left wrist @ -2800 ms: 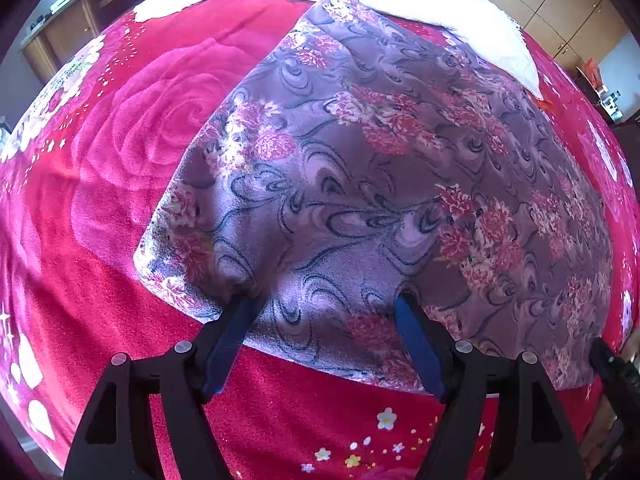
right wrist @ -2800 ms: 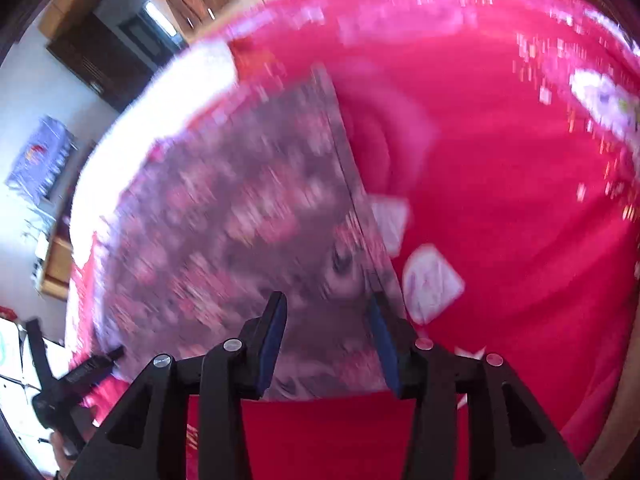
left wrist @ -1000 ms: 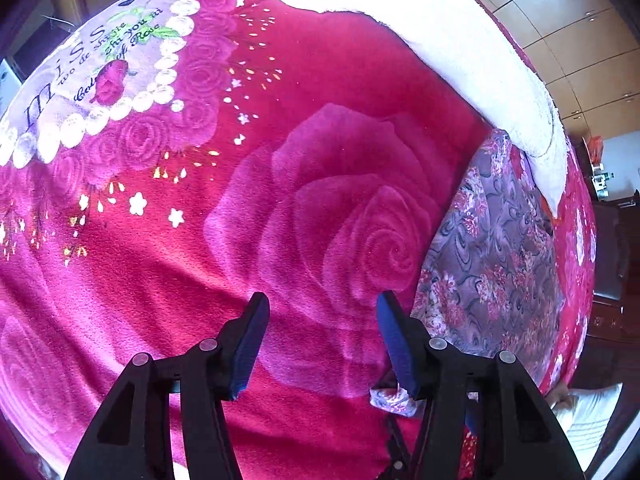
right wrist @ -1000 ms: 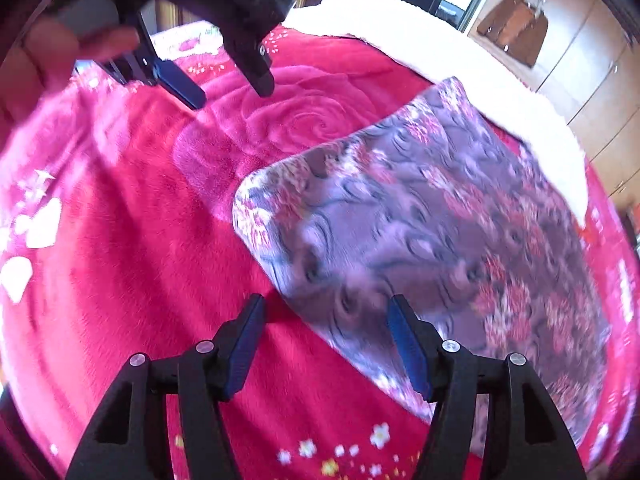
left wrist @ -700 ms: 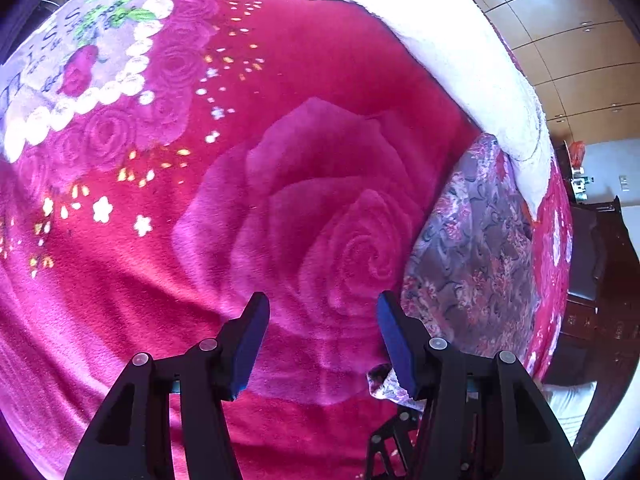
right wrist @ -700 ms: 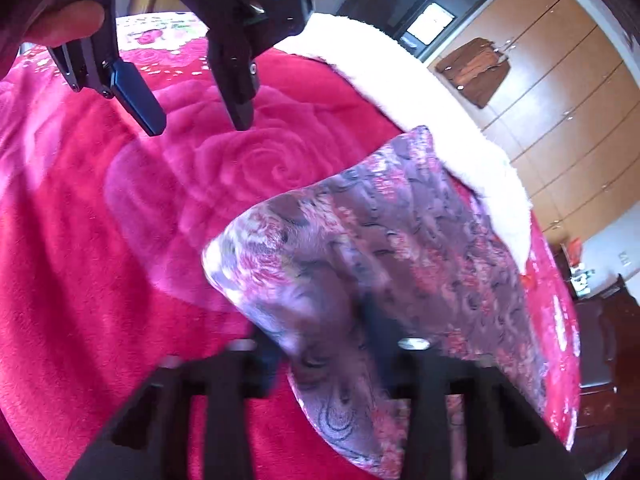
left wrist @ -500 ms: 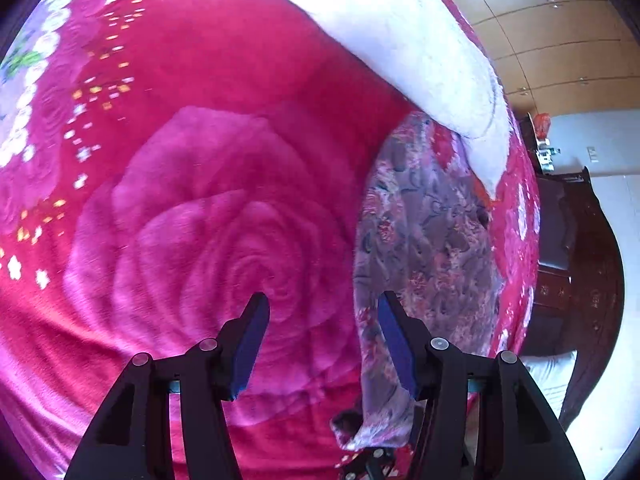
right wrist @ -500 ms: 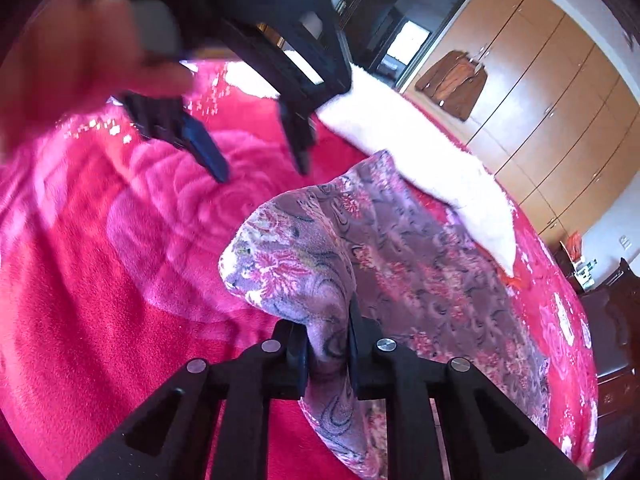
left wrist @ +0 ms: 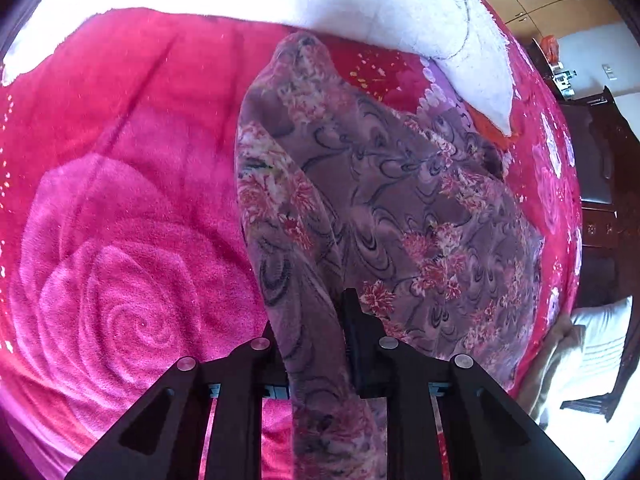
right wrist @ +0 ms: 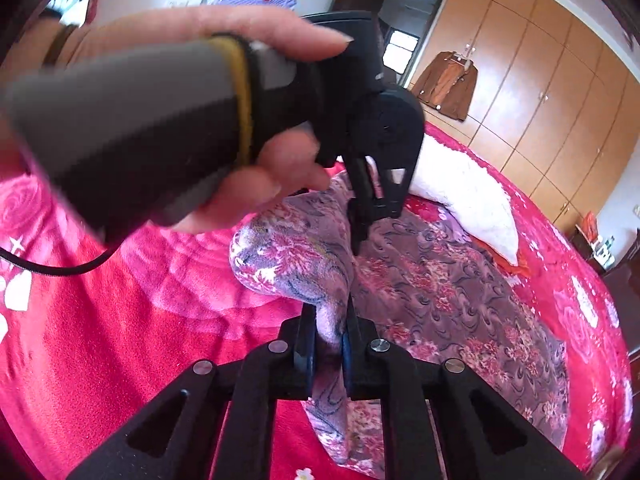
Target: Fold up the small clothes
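A purple floral cloth point(left wrist: 408, 208) lies on a red rose-patterned blanket point(left wrist: 112, 216). Its near left edge is lifted into a ridge. My left gripper point(left wrist: 310, 332) is shut on that raised edge; the cloth hangs down between its fingers. In the right wrist view my right gripper point(right wrist: 328, 340) is shut on a bunched corner of the same cloth point(right wrist: 440, 292). The left gripper point(right wrist: 368, 216), held in a hand, hangs just beyond it and pinches the same raised fold.
A white fleecy blanket edge point(left wrist: 400, 8) lies along the far side of the bed. Wooden wardrobes point(right wrist: 540, 80) with a brown jacket point(right wrist: 448, 80) stand behind. A white pillow point(left wrist: 592, 356) and dark furniture sit at the right.
Both grippers were open over the blanket and cloth. The right one shut on the cloth's corner and lifted it; the left one swung over and shut on the raised edge.
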Action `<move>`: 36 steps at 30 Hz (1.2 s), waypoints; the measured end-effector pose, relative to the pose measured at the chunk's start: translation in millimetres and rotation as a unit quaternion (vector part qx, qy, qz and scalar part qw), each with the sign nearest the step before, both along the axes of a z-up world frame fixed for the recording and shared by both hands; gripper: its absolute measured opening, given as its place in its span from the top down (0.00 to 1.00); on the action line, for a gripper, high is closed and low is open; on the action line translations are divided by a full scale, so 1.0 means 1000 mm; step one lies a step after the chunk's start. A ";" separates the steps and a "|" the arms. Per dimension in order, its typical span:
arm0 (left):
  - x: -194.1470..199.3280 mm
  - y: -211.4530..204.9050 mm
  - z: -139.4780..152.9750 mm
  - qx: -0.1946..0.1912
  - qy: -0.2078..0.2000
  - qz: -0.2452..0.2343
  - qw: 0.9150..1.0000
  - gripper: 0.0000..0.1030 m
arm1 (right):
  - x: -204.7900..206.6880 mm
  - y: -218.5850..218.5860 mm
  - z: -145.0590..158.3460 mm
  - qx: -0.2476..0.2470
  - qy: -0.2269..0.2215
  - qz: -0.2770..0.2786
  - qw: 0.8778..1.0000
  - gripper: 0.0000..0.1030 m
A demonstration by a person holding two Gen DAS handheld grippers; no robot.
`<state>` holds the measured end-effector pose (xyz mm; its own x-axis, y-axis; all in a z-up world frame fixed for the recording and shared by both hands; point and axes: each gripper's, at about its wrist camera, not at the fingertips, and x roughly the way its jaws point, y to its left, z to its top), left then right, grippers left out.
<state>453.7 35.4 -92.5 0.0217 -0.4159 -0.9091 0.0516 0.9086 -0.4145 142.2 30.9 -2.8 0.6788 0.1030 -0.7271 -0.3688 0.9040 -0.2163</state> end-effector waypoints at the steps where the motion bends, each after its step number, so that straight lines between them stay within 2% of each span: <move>1: -0.003 -0.005 0.007 -0.002 -0.009 0.002 1.000 0.87 | 0.000 -0.006 0.004 0.008 -0.002 -0.007 1.000 0.92; 8: -0.032 -0.035 0.063 -0.011 -0.069 -0.002 0.998 0.89 | -0.003 -0.050 0.036 0.053 -0.021 -0.052 0.997 0.93; 14: -0.058 -0.070 0.109 -0.012 -0.095 -0.022 0.995 0.90 | -0.018 -0.103 0.060 0.102 -0.018 -0.101 0.989 0.95; 18: -0.074 -0.106 0.126 -0.016 -0.101 -0.040 0.994 0.91 | -0.030 -0.153 0.067 0.140 -0.001 -0.135 0.981 0.95; 23: -0.088 -0.166 0.129 -0.010 -0.111 -0.068 0.991 0.91 | -0.051 -0.209 0.065 0.192 0.013 -0.174 0.966 0.96; 26: -0.093 -0.203 0.124 0.007 -0.114 -0.075 0.991 0.91 | -0.053 -0.240 0.054 0.245 0.026 -0.212 0.946 0.96; 30: -0.097 -0.247 0.115 0.012 -0.109 -0.083 0.991 0.91 | -0.058 -0.282 0.045 0.314 0.044 -0.263 0.911 0.96; 36: -0.107 -0.317 0.083 0.041 -0.097 -0.128 0.986 0.91 | -0.078 -0.333 0.015 0.403 0.093 -0.329 0.849 0.96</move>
